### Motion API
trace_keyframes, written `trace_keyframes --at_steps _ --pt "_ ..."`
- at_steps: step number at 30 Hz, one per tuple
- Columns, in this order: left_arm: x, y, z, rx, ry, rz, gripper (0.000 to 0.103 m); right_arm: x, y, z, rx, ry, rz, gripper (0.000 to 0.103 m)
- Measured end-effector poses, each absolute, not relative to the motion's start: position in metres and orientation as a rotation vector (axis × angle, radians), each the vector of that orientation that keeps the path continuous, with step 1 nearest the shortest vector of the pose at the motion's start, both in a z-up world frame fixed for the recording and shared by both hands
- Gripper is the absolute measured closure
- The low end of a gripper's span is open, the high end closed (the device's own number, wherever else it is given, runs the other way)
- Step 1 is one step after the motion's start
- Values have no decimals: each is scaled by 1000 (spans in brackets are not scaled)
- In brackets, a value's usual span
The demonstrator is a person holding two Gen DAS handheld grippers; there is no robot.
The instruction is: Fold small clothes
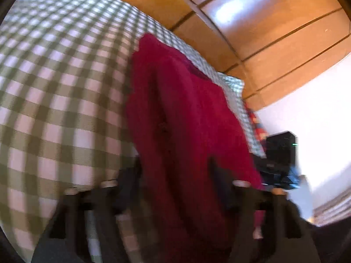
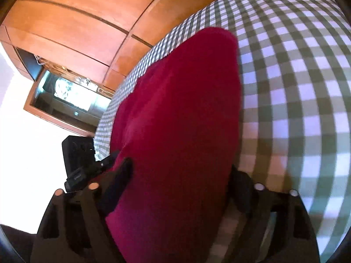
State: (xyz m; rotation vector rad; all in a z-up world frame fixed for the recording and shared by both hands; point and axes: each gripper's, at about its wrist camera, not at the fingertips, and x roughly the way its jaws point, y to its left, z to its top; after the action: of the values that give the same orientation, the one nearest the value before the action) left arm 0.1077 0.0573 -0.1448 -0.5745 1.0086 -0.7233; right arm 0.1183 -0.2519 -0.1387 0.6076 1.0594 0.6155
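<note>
1. Step in hand, as judged: a carry or fold-over of one red garment [image 1: 186, 114], with both grippers lifted and the cloth draped forward from them over the checked bedcover [image 1: 54, 87].
2. Left gripper [image 1: 175, 175]: red cloth fills the space between the jaws and runs forward past the tips. The jaws appear clamped on it. The view is motion-blurred.
3. Right gripper [image 2: 179, 175]: the garment [image 2: 179, 109] passes between the jaws and bulges ahead of them. The jaws look closed on it.
4. The checked bedcover [image 2: 296, 87] lies ahead of and outboard of the right jaws. A wooden wardrobe [image 2: 76, 22] stands beyond.
5. Each wrist view shows the other gripper's black camera block to its inboard side, near the garment's edge.
6. Next move, as judged: lay the held edge down onto the bedcover, keeping both corners level so the fold stays square, then release.
7. Writing: none is legible. A green light shows on the black block [image 1: 280, 146]. A lit screen [image 2: 72, 92] shows no readable text.
</note>
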Motion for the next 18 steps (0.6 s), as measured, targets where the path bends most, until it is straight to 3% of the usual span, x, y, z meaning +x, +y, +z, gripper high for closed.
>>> trace_keyframes --at_steps 1,3,6,18 --pt "108 51 -144 -573 1002 -726 60 117 -251 -139 602 1056 619 35" --pt "105 46 -140 -551 979 -733 64 111 -255 -135 600 1041 619 49" --pt "102 37 -130 -538 950 -747 66 101 -258 -125 584 1016 618 59" --pt "130 -106 -80 -403 912 -964 67 30 -366 -72 554 819 440 62"
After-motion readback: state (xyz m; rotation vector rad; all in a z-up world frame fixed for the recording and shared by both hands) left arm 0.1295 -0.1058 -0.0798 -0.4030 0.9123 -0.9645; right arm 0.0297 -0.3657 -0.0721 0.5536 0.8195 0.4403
